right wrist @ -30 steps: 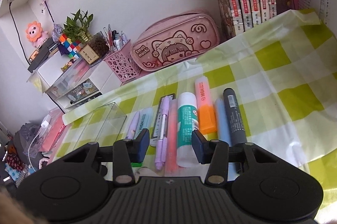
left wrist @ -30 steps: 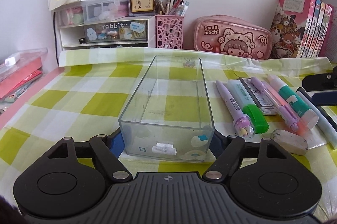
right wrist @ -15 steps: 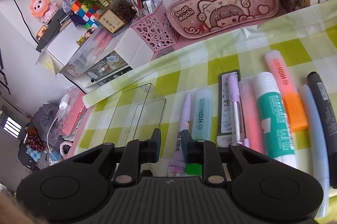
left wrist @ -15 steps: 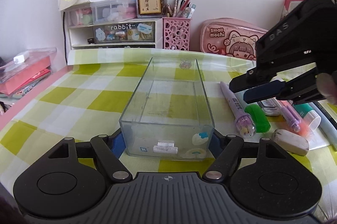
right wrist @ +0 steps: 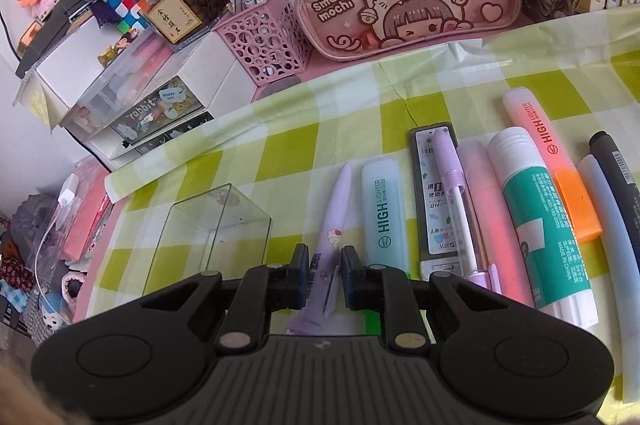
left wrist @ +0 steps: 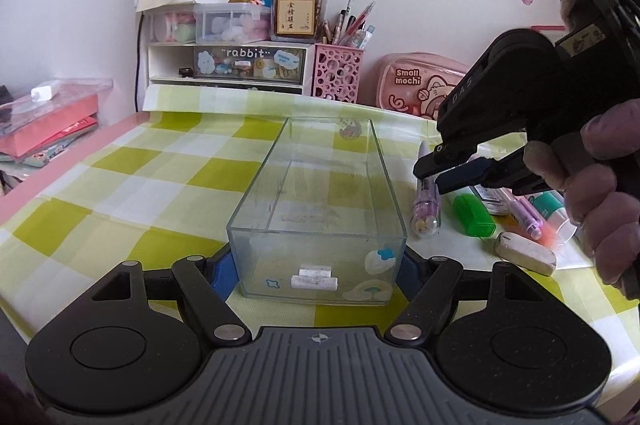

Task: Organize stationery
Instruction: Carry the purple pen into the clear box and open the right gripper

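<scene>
The near corners of the clear plastic box (left wrist: pixel 318 209) cover the inner faces of the left hand-held gripper (left wrist: pixel 318 275), so whether its blue pads touch the walls cannot be told; the fingers stand spread wide, one on each side of the box's near end, low over the tabletop (left wrist: pixel 132 181). In the right wrist view the lower end of the lilac pen (right wrist: pixel 334 221) runs under the right hand-held gripper (right wrist: pixel 325 271) and is cut off by its body, and the green cap of the mint highlighter (right wrist: pixel 382 209) shows only as a glow behind one finger. The right hand-held gripper's fingers are drawn close together with the lilac pen's barrel between them, though a thin gap shows on each side, so a firm pinch cannot be confirmed. From the left wrist view, the right hand-held gripper (left wrist: pixel 452 167) comes in from the right, tilted downward, with the person's hand (left wrist: pixel 592 201) wrapped round its handle and partly cut off by the frame edge. Its tips sit over the lilac pen (left wrist: pixel 426 201), which lies on the tabletop just to the right of the box. Further right lie a lead refill case (right wrist: pixel 434 193), a glue stick (right wrist: pixel 538 221), an orange highlighter (right wrist: pixel 552 165) and a white eraser (left wrist: pixel 525 252).
</scene>
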`<state>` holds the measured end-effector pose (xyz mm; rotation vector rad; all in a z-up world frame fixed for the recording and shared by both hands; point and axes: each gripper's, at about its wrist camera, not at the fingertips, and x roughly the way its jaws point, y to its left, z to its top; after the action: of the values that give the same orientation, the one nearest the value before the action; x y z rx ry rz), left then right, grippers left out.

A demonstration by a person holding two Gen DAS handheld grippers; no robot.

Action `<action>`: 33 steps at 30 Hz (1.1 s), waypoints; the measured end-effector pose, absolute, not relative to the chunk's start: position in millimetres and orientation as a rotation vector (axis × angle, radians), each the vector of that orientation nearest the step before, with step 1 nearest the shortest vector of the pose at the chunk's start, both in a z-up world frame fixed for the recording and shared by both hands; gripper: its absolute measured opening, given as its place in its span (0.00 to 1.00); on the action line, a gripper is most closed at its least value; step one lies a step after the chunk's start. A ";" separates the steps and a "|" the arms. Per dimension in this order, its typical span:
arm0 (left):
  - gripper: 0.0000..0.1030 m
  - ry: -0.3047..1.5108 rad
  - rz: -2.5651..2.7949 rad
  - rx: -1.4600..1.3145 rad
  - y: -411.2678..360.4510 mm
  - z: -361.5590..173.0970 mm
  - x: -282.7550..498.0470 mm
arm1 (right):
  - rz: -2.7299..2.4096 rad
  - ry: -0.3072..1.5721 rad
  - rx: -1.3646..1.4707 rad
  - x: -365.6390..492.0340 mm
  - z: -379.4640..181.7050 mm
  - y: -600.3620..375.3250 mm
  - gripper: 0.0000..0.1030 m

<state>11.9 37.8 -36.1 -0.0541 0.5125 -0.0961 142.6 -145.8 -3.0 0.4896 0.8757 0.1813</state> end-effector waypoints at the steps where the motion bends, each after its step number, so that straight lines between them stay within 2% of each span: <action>1: 0.72 0.512 -0.096 -0.046 37.1 -36.8 11.3 | 0.187 0.865 0.511 140.0 -0.1 -147.7 0.15; 6: 0.72 0.504 -0.086 -0.023 37.1 -39.0 11.8 | 0.240 0.793 0.643 114.2 10.7 -156.8 0.15; 19: 0.72 0.481 -0.072 0.012 33.5 -44.8 10.8 | 0.383 0.642 0.550 78.4 59.5 -156.7 0.14; 22: 0.72 0.481 -0.072 0.009 34.4 -44.5 10.2 | 0.462 0.689 0.481 87.4 61.5 -131.3 0.14; 26: 0.72 0.480 -0.073 0.010 34.7 -44.4 10.2 | 0.520 0.800 0.424 110.6 36.5 -98.4 0.14; 33: 0.72 0.475 -0.077 0.012 35.2 -45.0 10.3 | 0.531 0.931 0.548 147.2 -0.3 -90.7 0.14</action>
<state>10.3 35.2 -45.0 0.0119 0.4745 -0.0770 147.2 -90.7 -0.3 0.5485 0.9313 0.5312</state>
